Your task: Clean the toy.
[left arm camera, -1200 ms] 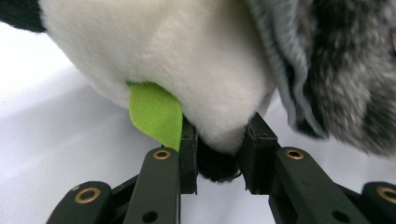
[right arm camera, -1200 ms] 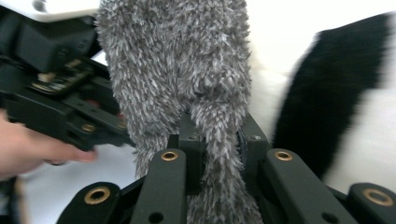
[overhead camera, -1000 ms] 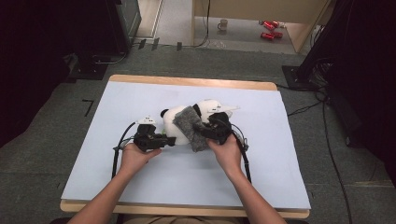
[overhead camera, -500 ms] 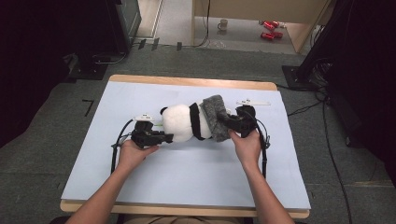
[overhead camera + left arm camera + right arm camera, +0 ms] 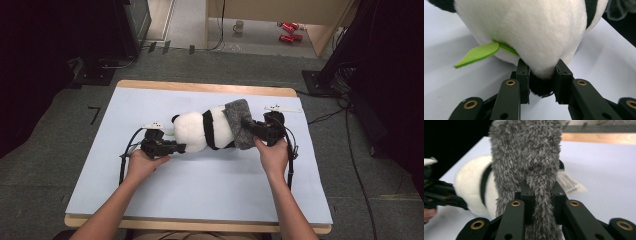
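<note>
Over table point(image 5: 150, 100), both hands point(image 5: 142, 162) outstretched.

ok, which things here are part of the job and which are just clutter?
In the job:
- panda plush, lying on the blue mat
- grey fuzzy garment over one end of it
- left gripper, shut on the plush
- right gripper, shut on the garment

Lying about:
- mug on the floor
- red cans on the floor
</note>
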Demonstrator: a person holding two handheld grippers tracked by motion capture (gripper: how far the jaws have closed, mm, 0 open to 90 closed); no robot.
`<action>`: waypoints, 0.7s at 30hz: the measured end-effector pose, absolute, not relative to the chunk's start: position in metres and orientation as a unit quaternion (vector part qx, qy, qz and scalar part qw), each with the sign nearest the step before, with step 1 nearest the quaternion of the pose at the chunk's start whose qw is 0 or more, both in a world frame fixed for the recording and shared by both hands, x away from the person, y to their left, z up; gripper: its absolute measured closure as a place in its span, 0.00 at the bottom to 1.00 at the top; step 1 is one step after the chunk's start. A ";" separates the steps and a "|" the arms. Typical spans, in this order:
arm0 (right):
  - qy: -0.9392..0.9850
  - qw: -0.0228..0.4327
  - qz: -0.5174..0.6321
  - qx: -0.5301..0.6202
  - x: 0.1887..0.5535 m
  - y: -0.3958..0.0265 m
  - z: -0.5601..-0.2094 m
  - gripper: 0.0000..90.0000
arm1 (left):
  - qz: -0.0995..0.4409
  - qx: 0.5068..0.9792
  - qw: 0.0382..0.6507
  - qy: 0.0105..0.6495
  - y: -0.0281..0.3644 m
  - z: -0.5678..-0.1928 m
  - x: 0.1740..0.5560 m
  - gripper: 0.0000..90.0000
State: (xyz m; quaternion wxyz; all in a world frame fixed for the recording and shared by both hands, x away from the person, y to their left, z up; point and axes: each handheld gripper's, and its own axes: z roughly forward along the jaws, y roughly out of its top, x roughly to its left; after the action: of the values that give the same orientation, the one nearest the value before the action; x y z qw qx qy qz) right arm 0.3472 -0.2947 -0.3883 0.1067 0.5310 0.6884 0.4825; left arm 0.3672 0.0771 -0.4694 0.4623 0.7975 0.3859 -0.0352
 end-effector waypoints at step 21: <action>0.771 0.008 0.476 0.424 0.341 -0.178 -0.404 0.86 | -0.019 0.788 0.473 0.394 0.069 -0.455 0.344 0.79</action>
State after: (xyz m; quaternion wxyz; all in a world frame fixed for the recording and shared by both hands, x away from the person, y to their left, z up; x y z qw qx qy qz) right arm 0.3411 -0.1785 -0.4038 0.0079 0.4236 0.7708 0.4758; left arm 0.3441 0.0695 -0.4550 0.4725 0.7883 0.3937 -0.0186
